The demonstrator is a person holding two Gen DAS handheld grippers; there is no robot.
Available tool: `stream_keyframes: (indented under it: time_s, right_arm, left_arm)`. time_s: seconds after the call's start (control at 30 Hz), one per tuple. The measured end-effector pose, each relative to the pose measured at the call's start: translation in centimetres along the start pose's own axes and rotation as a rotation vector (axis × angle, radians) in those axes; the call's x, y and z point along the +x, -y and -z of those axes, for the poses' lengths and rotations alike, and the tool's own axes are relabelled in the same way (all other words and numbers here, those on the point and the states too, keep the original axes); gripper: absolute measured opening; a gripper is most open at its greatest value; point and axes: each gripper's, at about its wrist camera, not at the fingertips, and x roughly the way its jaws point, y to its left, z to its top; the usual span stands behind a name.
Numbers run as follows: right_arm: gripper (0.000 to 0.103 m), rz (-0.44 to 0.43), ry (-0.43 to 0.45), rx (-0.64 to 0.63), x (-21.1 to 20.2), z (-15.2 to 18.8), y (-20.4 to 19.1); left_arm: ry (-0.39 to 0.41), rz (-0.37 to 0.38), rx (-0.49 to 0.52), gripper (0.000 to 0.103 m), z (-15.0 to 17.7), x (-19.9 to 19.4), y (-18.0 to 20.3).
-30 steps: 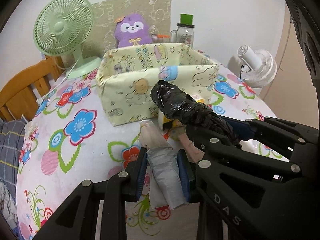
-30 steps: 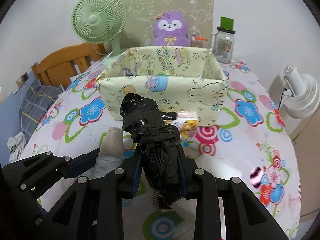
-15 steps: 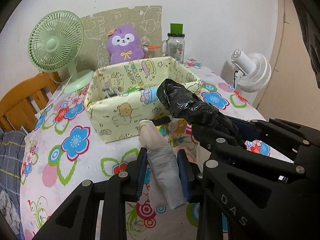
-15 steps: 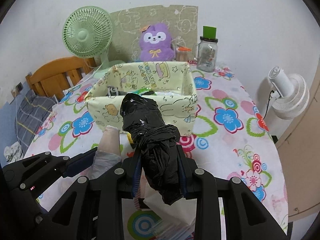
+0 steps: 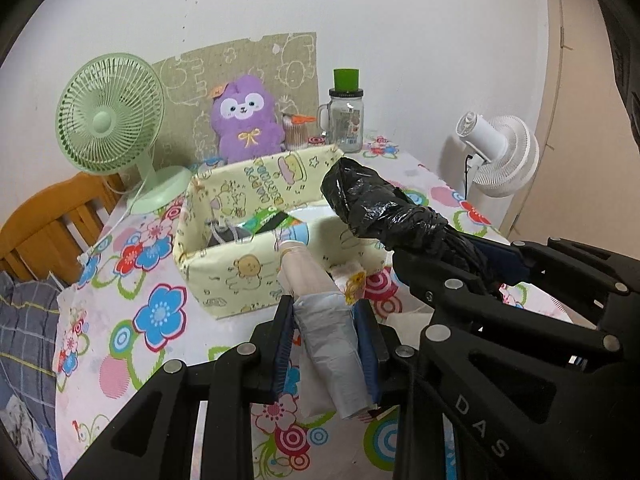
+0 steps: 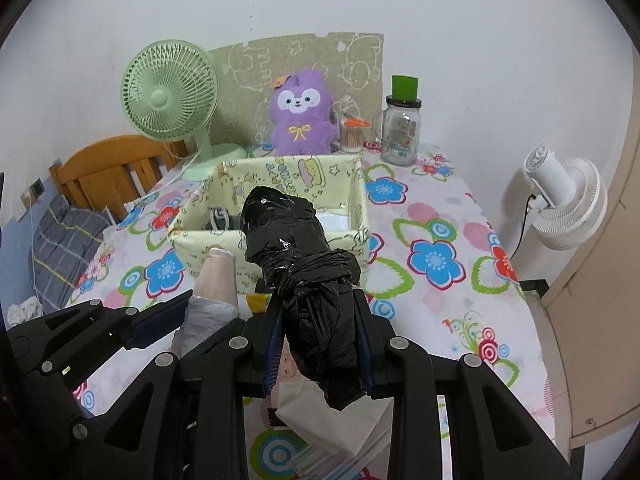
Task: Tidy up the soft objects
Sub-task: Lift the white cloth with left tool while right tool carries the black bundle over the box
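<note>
The box point(image 6: 276, 256) on the table point(image 6: 436, 300) already holds a few items. Two rolls are not yet in it. Just short of the box, the right gripper point(image 6: 318, 344) clenches a black roll point(image 6: 296, 256), and the left gripper point(image 5: 326, 348) a pale roll point(image 5: 320, 312), both tilted down toward the box.

Both wrist cams close above table point(image 5: 120, 360), angled down toward fabric box point(image 6: 280, 178); views overlap there.
</note>
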Motion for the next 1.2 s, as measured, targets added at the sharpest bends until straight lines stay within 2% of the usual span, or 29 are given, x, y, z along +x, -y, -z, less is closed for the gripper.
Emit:
stream_keyframes:
  time_s: [0.63,1.2]
  right_arm:
    - [0.034,0.001,0.059,0.012,-1.9,-3.1,0.6]
    - [0.034,-0.014,0.073,0.000,-0.8,-5.6,0.2]
  left_arm:
    - [0.057,-0.015,0.019,0.030,-3.2,-1.7,0.2]
    - [0.071,-0.026,-0.001,0.030,-5.3,-1.1,-1.2]
